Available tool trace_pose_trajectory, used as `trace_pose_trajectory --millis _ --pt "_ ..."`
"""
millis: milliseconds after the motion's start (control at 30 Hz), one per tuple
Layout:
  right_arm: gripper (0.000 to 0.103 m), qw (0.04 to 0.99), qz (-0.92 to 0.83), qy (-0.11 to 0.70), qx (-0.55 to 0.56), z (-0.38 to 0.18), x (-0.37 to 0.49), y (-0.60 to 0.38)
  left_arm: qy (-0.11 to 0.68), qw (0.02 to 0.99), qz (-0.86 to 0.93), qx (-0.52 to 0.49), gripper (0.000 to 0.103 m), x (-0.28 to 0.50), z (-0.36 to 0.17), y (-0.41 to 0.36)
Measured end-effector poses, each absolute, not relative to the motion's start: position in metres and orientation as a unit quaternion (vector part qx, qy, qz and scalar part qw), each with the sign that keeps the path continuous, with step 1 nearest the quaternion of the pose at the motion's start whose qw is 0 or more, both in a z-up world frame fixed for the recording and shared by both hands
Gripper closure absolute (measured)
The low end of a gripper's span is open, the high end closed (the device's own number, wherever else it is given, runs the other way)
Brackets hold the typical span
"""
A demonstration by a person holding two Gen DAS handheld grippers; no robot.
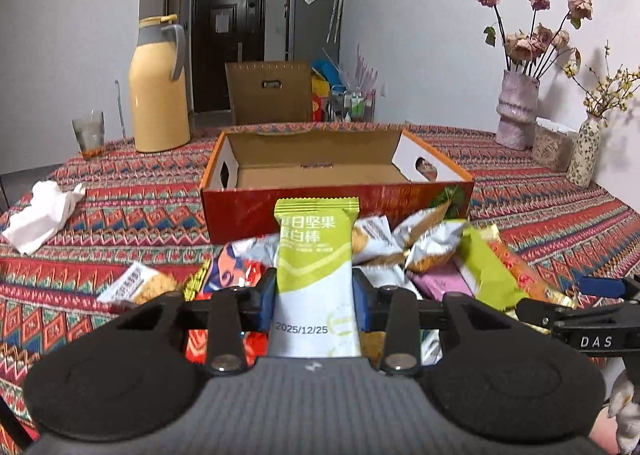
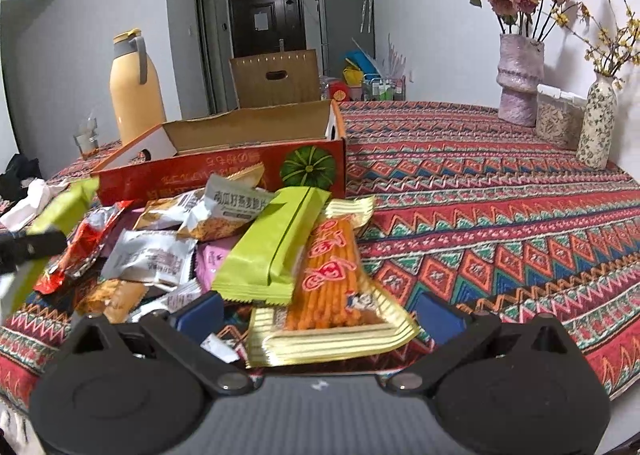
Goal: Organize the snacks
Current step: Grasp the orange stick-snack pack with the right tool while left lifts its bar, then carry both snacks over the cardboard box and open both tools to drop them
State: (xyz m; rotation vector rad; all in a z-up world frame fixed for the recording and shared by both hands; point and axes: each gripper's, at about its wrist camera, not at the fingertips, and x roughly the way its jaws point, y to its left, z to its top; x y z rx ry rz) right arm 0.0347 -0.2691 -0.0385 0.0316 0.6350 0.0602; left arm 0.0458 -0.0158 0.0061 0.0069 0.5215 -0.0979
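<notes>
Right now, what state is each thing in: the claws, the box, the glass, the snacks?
Left claw: shut on the green nut bar, bar upright.
Right claw: open, straddling the orange stick-snack pack.
Cardboard box: open, nothing visible inside.
Glass: upright, nearly empty.
Snack pile: loose on the tablecloth, outside the box.

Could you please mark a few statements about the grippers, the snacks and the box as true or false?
1. The left gripper is clamped on a green and white snack bar. True.
2. The right gripper is shut on a packet. False: it is open, an orange stick-snack packet lying between its fingers.
3. The red cardboard box is full of snacks. False: no snacks show inside.
4. The yellow thermos jug stands upright. True.
</notes>
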Motion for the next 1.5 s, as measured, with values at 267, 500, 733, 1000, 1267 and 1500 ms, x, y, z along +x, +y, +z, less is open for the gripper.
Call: trace_pose_trajectory --millis 267,500,733,1000,1267,1500 --pt "0.0 0.941 0.029 0.336 -0.021 -0.044 0.05 -0.278 0.263 0.964 -0.042 -0.001 0.065 0.051 0.002 -0.015" --pt "0.0 0.931 0.062 0.358 -0.023 -0.052 0.071 -0.274 0.271 0.962 -0.038 -0.002 0.065 0.056 -0.001 -0.014" --pt "0.001 0.922 0.07 0.378 -0.042 -0.064 0.097 -0.267 0.276 0.961 -0.033 -0.004 0.065 0.059 -0.005 -0.012" --pt "0.034 0.927 0.094 0.362 -0.04 -0.061 0.096 -0.269 0.278 0.96 -0.034 -0.005 0.065 0.062 -0.007 -0.012" --pt "0.059 0.929 0.058 0.331 -0.156 -0.057 0.081 -0.27 0.276 0.96 -0.035 -0.009 0.065 0.06 -0.006 -0.011" --pt "0.063 0.918 0.004 0.266 -0.294 -0.055 0.068 -0.254 0.272 0.962 -0.035 -0.012 0.065 0.057 -0.005 -0.009"
